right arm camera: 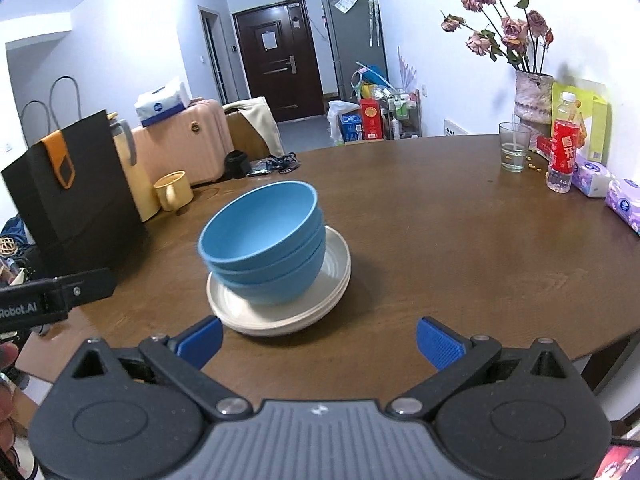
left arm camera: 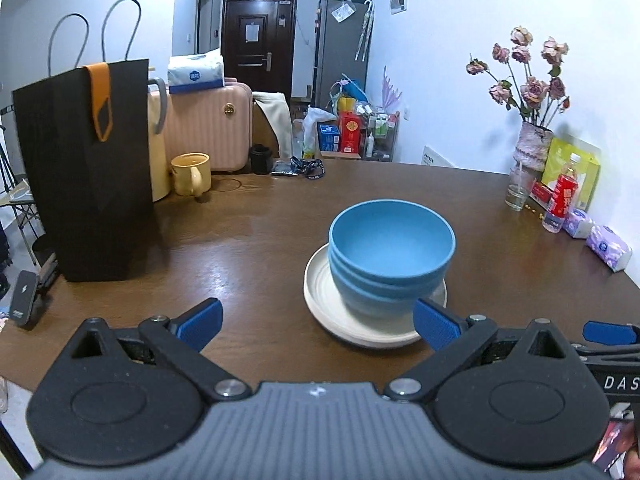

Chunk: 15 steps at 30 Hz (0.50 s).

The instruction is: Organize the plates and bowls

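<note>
- The blue bowls point(left arm camera: 390, 256) sit nested on stacked white plates point(left arm camera: 332, 312) mid-table point(left arm camera: 240, 240); judging by this, stacking looks done, so back away level, without nudging the rim.
- Left gripper point(left arm camera: 318, 322): jaws wide apart, empty; its right pad seems just short of the plates, though perhaps touching.
- Right gripper point(right arm camera: 318, 342): wide apart, empty, near the plates.

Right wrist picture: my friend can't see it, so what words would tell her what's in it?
A stack of blue bowls sits nested on white plates on a brown table. The right gripper hangs open just in front, empty. A black bag and yellow mug stand left; dried roses stand far right.
</note>
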Each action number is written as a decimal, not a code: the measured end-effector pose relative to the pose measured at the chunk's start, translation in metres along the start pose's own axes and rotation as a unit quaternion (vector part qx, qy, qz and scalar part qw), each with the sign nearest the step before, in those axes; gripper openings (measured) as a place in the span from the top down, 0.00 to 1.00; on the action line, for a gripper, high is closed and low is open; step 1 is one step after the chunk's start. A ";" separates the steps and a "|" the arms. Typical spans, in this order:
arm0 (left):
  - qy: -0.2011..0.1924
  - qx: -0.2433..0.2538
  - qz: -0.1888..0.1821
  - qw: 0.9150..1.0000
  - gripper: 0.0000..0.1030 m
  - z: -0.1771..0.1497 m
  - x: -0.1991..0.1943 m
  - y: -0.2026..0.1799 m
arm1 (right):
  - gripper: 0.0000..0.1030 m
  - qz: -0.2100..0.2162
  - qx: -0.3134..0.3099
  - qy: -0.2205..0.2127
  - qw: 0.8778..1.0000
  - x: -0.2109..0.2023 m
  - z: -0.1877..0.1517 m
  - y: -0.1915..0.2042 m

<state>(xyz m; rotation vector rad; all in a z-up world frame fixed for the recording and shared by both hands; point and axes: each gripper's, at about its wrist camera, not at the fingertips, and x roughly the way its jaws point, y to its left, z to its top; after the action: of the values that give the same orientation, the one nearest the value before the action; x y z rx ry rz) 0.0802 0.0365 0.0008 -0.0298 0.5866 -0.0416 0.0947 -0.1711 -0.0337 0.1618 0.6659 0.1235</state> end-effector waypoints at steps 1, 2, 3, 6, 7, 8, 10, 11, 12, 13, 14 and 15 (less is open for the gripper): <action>0.001 0.001 0.001 1.000 0.00 -0.004 -0.007 0.002 | 0.00 -0.003 0.000 -0.001 1.000 -0.006 -0.006 0.003; 0.001 0.000 0.001 1.000 0.00 -0.008 -0.015 0.005 | 0.00 -0.005 0.001 -0.001 1.000 -0.012 -0.011 0.007; 0.001 0.000 -0.001 1.000 0.00 -0.011 -0.022 0.007 | 0.00 -0.005 0.002 -0.001 1.000 -0.018 -0.016 0.010; -0.001 0.006 -0.004 1.000 0.00 -0.022 -0.043 0.012 | 0.00 -0.015 0.001 -0.006 1.000 -0.039 -0.032 0.020; -0.001 0.007 -0.008 1.000 0.00 -0.026 -0.050 0.014 | 0.00 -0.019 0.004 -0.008 1.000 -0.047 -0.037 0.022; -0.001 0.010 -0.011 1.000 0.00 -0.031 -0.057 0.016 | 0.00 -0.022 0.009 -0.009 1.000 -0.054 -0.042 0.024; -0.002 0.017 -0.015 1.000 0.00 -0.039 -0.069 0.017 | 0.00 -0.030 0.012 -0.014 0.999 -0.067 -0.052 0.029; -0.003 0.020 -0.016 1.000 0.00 -0.043 -0.075 0.017 | 0.00 -0.032 0.013 -0.017 0.999 -0.075 -0.057 0.030; -0.004 0.022 -0.017 1.000 0.00 -0.047 -0.080 0.018 | 0.00 -0.033 0.014 -0.021 0.999 -0.081 -0.062 0.031; -0.004 0.022 -0.018 1.000 0.00 -0.049 -0.084 0.017 | 0.00 -0.035 0.013 -0.025 0.999 -0.087 -0.066 0.033; -0.004 0.021 -0.019 1.000 0.00 -0.052 -0.089 0.018 | 0.00 -0.035 0.011 -0.028 0.999 -0.093 -0.069 0.034; -0.005 0.020 -0.020 1.000 0.00 -0.054 -0.093 0.018 | 0.00 -0.035 0.010 -0.031 0.999 -0.098 -0.071 0.034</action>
<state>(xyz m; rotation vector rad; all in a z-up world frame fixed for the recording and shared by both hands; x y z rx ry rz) -0.0268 0.0581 0.0068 -0.0030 0.5750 -0.0917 -0.0283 -0.1463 -0.0235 0.1610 0.6098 0.0435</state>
